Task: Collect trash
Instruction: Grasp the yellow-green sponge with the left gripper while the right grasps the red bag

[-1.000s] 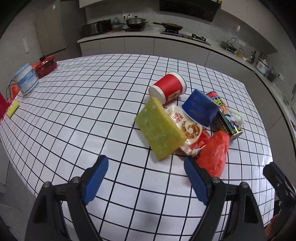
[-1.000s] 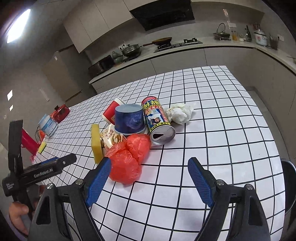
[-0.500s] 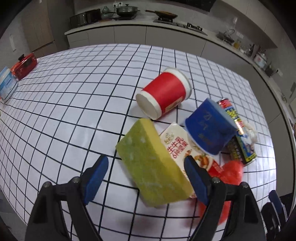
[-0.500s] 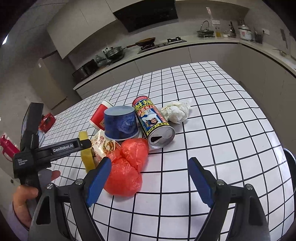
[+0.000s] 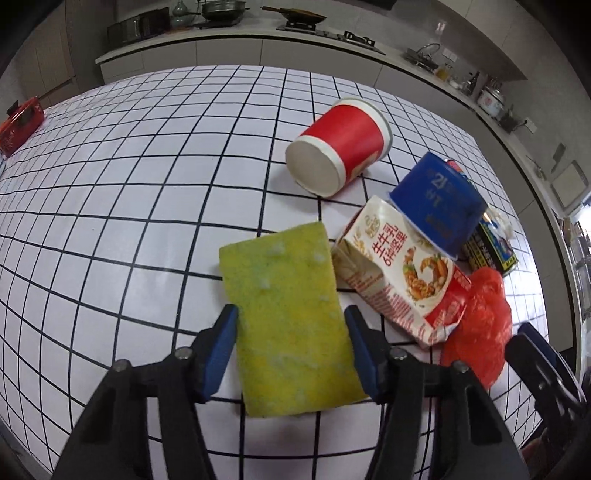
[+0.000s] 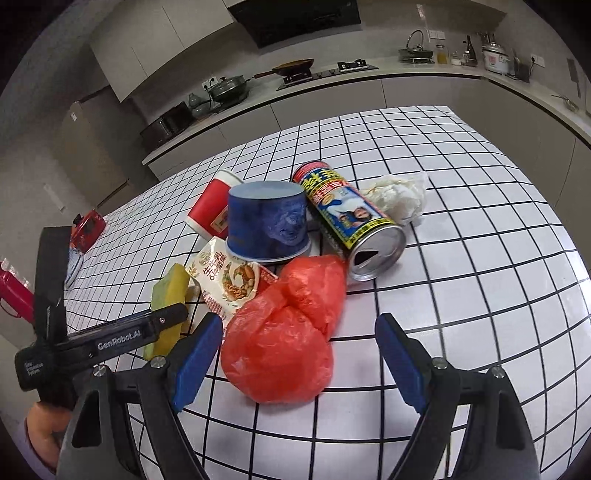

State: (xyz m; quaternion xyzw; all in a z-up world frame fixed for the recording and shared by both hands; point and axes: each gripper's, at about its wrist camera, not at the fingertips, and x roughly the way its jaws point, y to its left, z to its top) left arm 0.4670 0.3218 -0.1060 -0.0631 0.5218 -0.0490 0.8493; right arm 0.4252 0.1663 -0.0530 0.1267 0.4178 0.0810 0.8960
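Left gripper [image 5: 291,343] closed on sponge [image 5: 288,317] beside carton [image 5: 402,269]; right gripper [image 6: 299,365] open around red bag [image 6: 284,332] — likely to slip, being limp plastic.

Home kitchen; stove [image 6: 328,72], range hood [image 6: 295,18], counter [image 6: 406,75]

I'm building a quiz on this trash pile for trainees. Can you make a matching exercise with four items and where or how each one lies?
Items:
1. yellow sponge
2. red paper cup
3. drink can
4. red plastic bag

States:
A. on its side, opened top facing the right wrist camera
B. between the left tongs
C. on its side, white base facing the left wrist camera
D. crumpled, just ahead of the open right tongs

Pairs: 1-B, 2-C, 3-A, 4-D
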